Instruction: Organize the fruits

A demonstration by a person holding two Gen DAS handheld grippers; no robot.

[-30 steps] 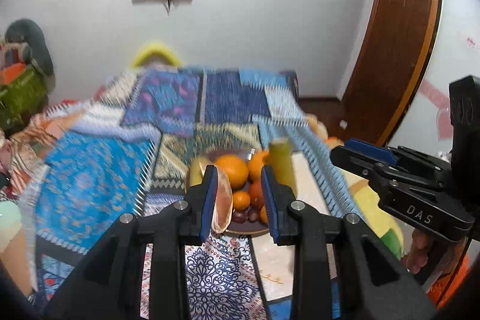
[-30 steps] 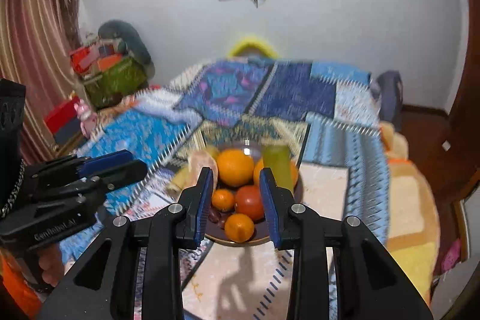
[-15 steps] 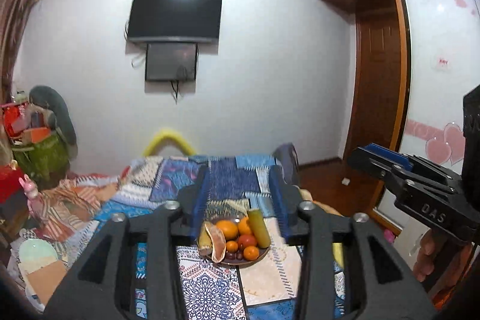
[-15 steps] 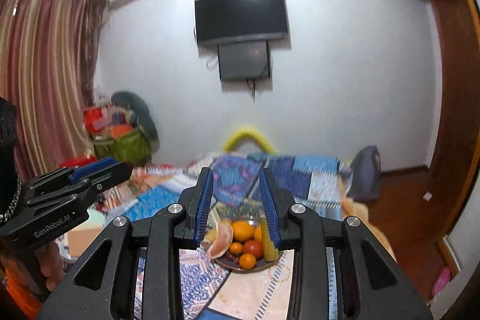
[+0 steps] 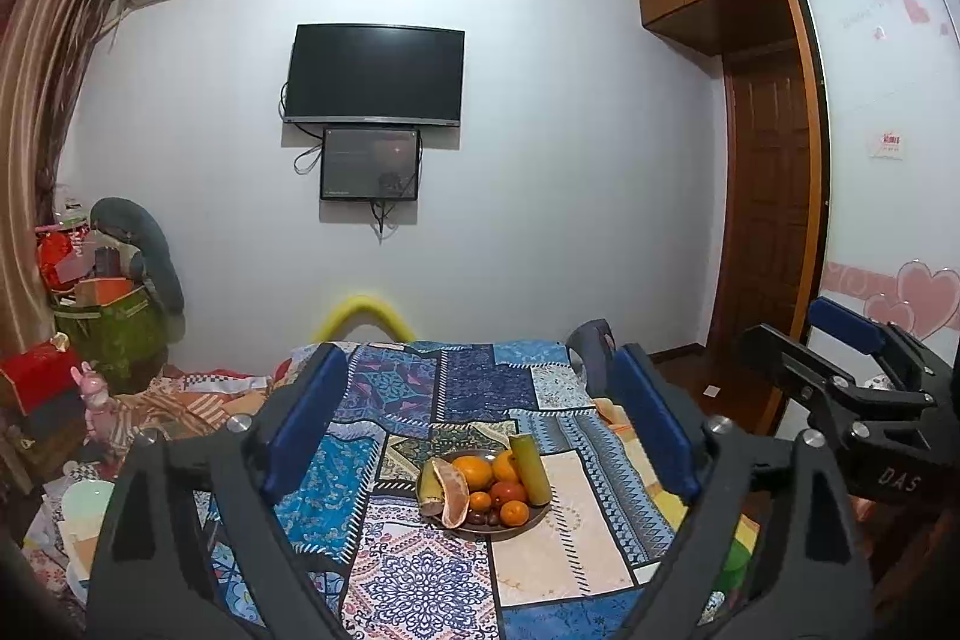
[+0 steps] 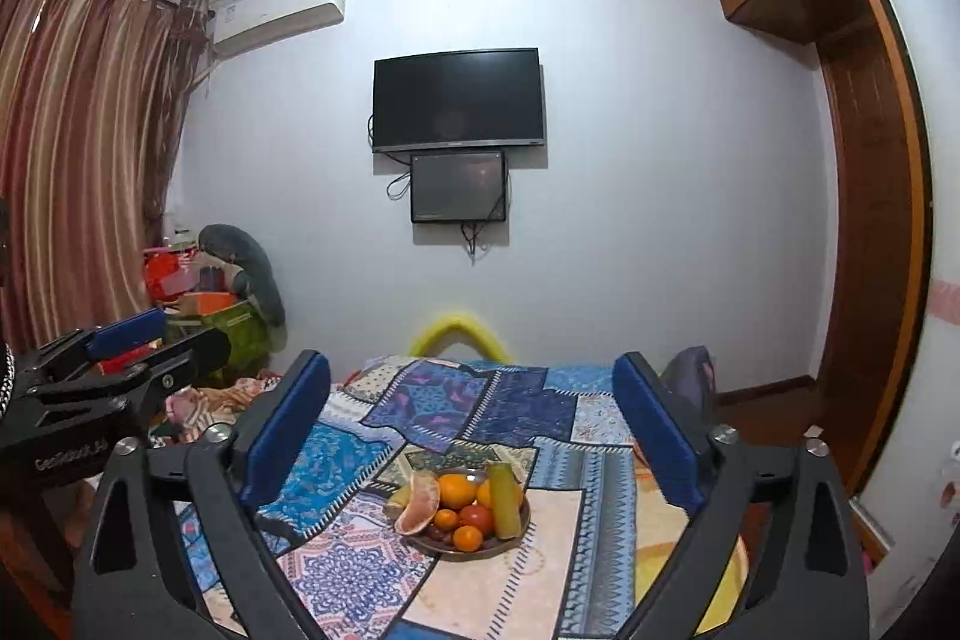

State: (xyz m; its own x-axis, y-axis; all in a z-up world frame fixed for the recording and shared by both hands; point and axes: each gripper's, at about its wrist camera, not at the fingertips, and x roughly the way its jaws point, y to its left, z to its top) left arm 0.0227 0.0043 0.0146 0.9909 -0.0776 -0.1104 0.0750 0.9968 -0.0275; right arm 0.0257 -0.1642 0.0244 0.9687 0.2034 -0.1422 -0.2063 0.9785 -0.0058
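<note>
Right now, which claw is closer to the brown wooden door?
Right. The right claw is on the side of the door, which stands ahead to its right. The left claw is beside it, farther over toward the curtain.

Black gripper frames (image 5: 480, 436), blue-padded fingers (image 5: 306, 418), silver screws, white lettering.

A plate (image 5: 536, 522) of fruit (image 5: 474, 472) sits on the bed (image 5: 480, 388), with the television (image 5: 374, 75) on the wall behind.
</note>
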